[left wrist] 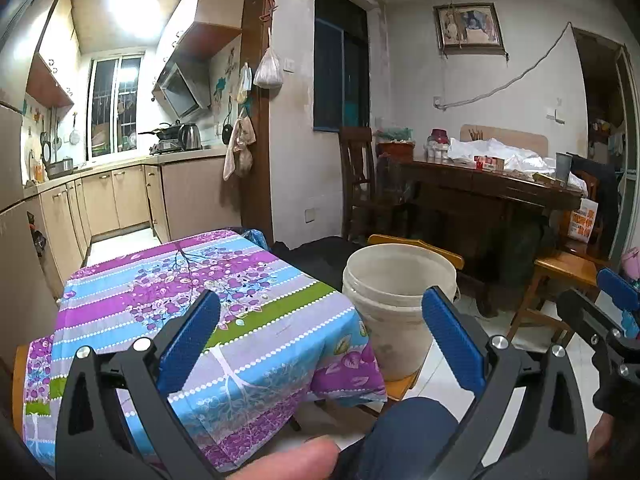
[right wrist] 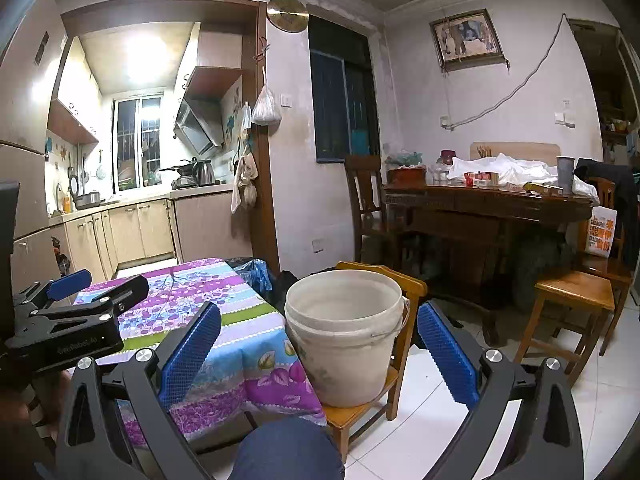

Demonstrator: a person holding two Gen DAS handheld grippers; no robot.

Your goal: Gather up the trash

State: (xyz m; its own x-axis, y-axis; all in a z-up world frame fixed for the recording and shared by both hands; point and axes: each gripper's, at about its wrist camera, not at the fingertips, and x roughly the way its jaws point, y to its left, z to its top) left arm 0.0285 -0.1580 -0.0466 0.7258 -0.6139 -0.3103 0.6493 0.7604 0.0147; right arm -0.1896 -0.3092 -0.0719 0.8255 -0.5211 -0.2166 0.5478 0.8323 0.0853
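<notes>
Where a glossy floral cloth in purple, blue and green stripes drapes it, the worktop [right wrist: 240, 320] stands beside a round off-white plastic bucket [right wrist: 344, 340] sitting on a wooden chair [right wrist: 360, 412]. Left gripper [left wrist: 320, 336] and right gripper [right wrist: 318, 352] hold ribbed blue fingers [right wrist: 188, 356] spread, gripping nothing.

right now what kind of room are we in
Most likely a home's dining area opening onto a small kitchen: a stove with a kettle on the counter, a dark wooden dining table with chairs, and a cloth-covered table beside a white bucket.
</notes>
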